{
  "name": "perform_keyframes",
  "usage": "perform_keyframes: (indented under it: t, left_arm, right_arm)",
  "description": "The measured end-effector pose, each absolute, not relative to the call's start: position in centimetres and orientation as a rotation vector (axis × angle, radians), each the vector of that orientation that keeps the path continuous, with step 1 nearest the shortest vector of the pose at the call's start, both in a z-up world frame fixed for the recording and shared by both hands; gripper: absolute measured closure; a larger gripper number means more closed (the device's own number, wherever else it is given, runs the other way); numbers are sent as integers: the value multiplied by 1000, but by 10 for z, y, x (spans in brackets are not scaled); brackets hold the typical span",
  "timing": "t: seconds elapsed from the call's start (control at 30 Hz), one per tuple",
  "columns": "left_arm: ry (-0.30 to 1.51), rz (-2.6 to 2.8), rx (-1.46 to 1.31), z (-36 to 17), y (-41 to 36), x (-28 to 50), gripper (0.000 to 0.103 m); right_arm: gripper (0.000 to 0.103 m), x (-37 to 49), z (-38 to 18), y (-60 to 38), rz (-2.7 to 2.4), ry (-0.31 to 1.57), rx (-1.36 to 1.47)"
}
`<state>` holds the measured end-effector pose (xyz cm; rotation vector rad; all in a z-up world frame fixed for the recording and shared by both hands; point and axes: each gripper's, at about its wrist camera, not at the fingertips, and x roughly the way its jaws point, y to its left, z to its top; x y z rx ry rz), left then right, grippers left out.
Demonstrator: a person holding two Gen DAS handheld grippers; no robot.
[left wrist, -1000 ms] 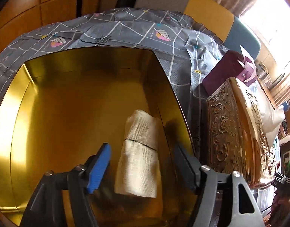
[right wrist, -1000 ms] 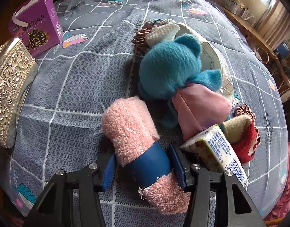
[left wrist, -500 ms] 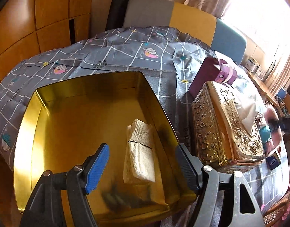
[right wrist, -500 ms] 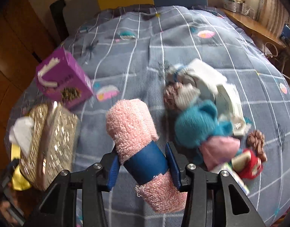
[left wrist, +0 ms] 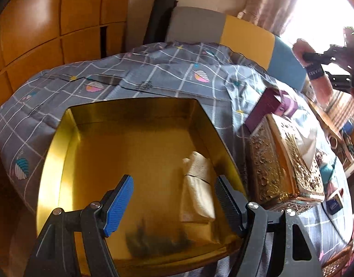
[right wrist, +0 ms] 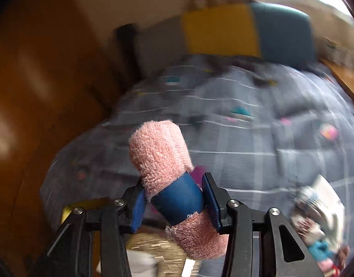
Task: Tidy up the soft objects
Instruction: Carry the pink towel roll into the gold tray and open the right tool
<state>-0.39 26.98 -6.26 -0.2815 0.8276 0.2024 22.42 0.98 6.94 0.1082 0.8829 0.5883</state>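
Right gripper (right wrist: 174, 202) — fingers pinching the pink rolled towel (right wrist: 162, 152) across its blue band (right wrist: 178, 200), probably the firmest part of a soft roll, so both ends jut free. It is carried in the air above the bed (right wrist: 246, 138). Left gripper (left wrist: 174, 204) hangs with fingers spread and empty over the gold tin (left wrist: 61, 152), where a cream rolled cloth (left wrist: 197, 189) lies against the right wall — apparently the collecting place. The soft-object pile (right wrist: 315, 221) lies lower right.

Left wrist view close above gold tin (left wrist: 61, 161), angled down, right wrist view higher, both sharing grey bedspread (left wrist: 165, 73).
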Motion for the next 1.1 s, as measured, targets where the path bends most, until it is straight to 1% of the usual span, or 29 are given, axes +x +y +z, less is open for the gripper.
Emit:
perform_keyframes:
  t: [0.1,0.2,0.27,0.4,0.43,0.47,0.53,0.57,0.6,0.67,0.7,0.73,0.93,1.1]
  left_arm:
    - [821,238,-303,-62,284,-11,29]
    - [815,267,-324,-62,295,-19,29]
    - [816,277,-331,-63,300,-21,29]
    - [816,274,-337,-63,302,-25,29]
    - [816,273,-334,-64,301,-26,29]
    - [818,272,-331,-64,301,-26,29]
    - [819,273,-335,-66,301,-26,29]
    - [820,273,-338,-66,302,-27,29]
    - [820,270,-338,-66,301,-27,29]
    - [818,264,-329,-67,299,-27,29]
    - [816,263,-326,-66,298,-28,29]
    - [812,262,-325,-66,298,-28,29]
    - [792,264,-313,-59,295,-28,29]
    - [772,251,-285,-49,285,-29,29]
  right_arm:
    - [56,180,63,70,747,921,-2]
    - [56,150,32,112,787,1059,-48]
    - [56,141,10,135,821,1121,-54]
    - [56,140,-26,176,770,1178,-87]
    - [55,140,-32,183,755,1175,-94]
    - [52,136,-39,188,746,1174,-95]
    - [52,140,-50,195,758,1172,-72]
    - [49,143,-53,195,756,1167,-56]
    - [46,146,-56,191,752,1156,-40]
    - [30,148,-57,191,734,1122,-11]
    - [27,148,-55,187,732,1106,10]
    - [26,147,-51,185,734,1091,23]
    - [26,129,-29,169,706,984,-35]
    - [23,107,-19,140,653,888,-84]
